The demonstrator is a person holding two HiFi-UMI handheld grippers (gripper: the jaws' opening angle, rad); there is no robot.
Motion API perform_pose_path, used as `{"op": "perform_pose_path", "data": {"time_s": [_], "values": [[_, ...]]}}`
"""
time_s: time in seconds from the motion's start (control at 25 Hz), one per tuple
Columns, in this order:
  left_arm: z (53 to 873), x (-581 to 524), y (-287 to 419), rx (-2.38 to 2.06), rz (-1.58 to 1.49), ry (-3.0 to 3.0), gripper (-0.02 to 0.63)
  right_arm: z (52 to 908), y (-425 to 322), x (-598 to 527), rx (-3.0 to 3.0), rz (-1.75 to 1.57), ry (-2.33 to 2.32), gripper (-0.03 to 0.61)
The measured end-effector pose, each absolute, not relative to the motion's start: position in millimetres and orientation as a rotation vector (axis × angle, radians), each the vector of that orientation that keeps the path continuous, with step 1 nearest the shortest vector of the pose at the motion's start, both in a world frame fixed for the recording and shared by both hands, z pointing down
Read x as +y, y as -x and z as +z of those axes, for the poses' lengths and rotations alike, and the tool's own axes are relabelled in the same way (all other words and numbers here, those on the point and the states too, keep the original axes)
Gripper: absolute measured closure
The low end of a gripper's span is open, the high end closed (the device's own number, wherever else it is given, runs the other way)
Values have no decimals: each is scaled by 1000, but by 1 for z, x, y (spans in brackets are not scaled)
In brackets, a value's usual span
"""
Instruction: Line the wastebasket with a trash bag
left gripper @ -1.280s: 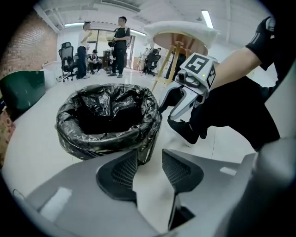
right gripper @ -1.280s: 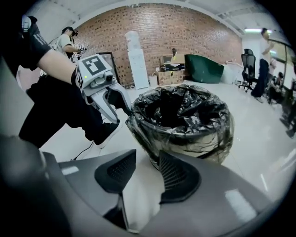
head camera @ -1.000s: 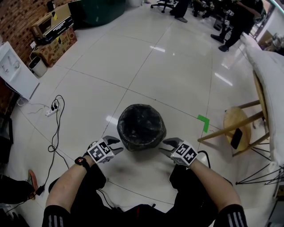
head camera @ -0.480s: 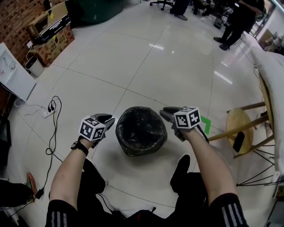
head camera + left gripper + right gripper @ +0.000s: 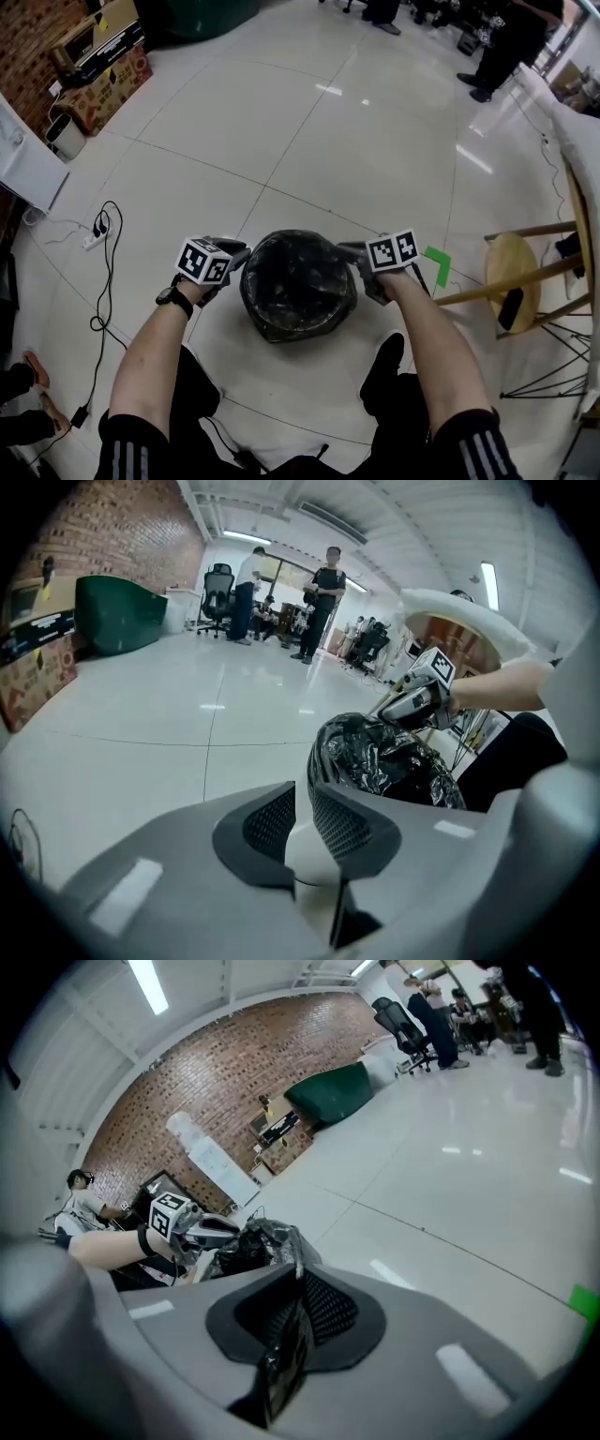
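Jaws on both grippers were closing. The right gripper (image 5: 350, 251) pinched black film of the trash bag (image 5: 298, 281) at the rim, and the left gripper (image 5: 241, 252) showed a narrow gap beside the opposite rim. We logged the bag-covered wastebasket (image 5: 286, 328) on the tile floor (image 5: 375, 141), with a wooden stool (image 5: 511, 267) to its right.

Pale glossy floor tiles (image 5: 375, 150) are reflecting the strip lights (image 5: 148, 983) on the white ceiling. A brick wall (image 5: 234, 1063) is running along one side, with cardboard boxes (image 5: 103, 84) sitting at its foot. A wooden stool (image 5: 511, 267) is standing near a green tape mark (image 5: 437, 263). A power strip (image 5: 94, 240) is lying on the floor. People (image 5: 328, 592) are standing by office chairs (image 5: 217, 581) far off.
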State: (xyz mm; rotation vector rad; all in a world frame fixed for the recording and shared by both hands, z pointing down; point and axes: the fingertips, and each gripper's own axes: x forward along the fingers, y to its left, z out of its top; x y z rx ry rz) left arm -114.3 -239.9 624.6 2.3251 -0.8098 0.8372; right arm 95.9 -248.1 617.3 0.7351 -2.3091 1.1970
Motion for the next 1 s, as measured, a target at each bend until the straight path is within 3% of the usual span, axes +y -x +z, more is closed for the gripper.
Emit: {"op": "perform_pose_path", "data": {"time_s": [0.12,0.52,1.0], "values": [[630,-236,108,-762,875,-2334,612,618,-97,-251,-2321,1223,-749,574],[644,-251,122,-854,1015,-2331,613,641,-125,-270,-2217,1054,-908,574],[643,-263,105,-861,868,-2382,613,675,-114,-270,-2197,1023,-918,574]]}}
